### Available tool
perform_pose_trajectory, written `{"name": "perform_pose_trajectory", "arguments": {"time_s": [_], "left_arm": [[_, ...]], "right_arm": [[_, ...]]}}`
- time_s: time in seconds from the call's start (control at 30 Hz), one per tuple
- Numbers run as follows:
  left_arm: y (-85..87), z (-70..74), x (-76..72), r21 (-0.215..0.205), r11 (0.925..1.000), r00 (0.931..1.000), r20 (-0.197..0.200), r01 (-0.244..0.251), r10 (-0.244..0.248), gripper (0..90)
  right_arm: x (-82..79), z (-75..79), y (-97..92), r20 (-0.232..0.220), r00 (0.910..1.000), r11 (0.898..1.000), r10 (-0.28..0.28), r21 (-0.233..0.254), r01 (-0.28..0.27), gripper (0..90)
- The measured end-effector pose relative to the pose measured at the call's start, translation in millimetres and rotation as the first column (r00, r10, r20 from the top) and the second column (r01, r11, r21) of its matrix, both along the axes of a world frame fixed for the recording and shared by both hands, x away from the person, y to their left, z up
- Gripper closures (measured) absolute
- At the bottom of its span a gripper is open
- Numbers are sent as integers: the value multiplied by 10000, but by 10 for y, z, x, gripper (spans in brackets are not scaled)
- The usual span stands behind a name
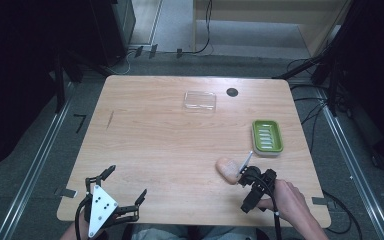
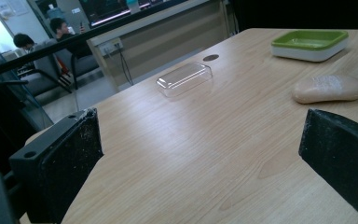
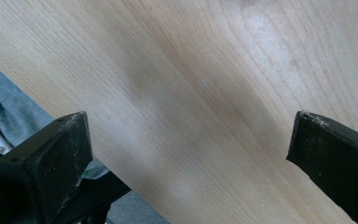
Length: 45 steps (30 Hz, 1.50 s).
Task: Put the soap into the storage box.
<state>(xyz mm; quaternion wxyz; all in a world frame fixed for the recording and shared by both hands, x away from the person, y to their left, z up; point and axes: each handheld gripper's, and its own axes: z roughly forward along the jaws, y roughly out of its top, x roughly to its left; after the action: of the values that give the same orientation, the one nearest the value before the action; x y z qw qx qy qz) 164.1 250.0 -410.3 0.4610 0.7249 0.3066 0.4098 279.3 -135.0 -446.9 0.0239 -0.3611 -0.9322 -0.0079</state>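
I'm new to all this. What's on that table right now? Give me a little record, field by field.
surface: wooden table
soap bar: tan oval soap, near the right front of the table
soap dish: green dish, empty, just beyond the soap
clear lid: transparent plastic lid, at the far middle
left tongs: open, holding nothing, at the front left edge
right tongs: open, holding nothing, over bare wood by the soap
hand: person's hand holds the right tongs
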Motion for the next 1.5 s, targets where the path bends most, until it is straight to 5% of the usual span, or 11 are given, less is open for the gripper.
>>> {"name": "perform_pose_trajectory", "arguments": {"time_s": [0.43, 1.5], "left_arm": [[11, 1, -3, -7, 10000, 10000, 17, 7, -7, 0], [3, -2, 3, -14, 10000, 10000, 5, 32, -32, 0]], "right_arm": [[32, 19, 35, -88, 9999, 9997, 68, -246, -70, 0], [402, 160, 265, 212, 9992, 9985, 344, -435, -334, 0]]}}
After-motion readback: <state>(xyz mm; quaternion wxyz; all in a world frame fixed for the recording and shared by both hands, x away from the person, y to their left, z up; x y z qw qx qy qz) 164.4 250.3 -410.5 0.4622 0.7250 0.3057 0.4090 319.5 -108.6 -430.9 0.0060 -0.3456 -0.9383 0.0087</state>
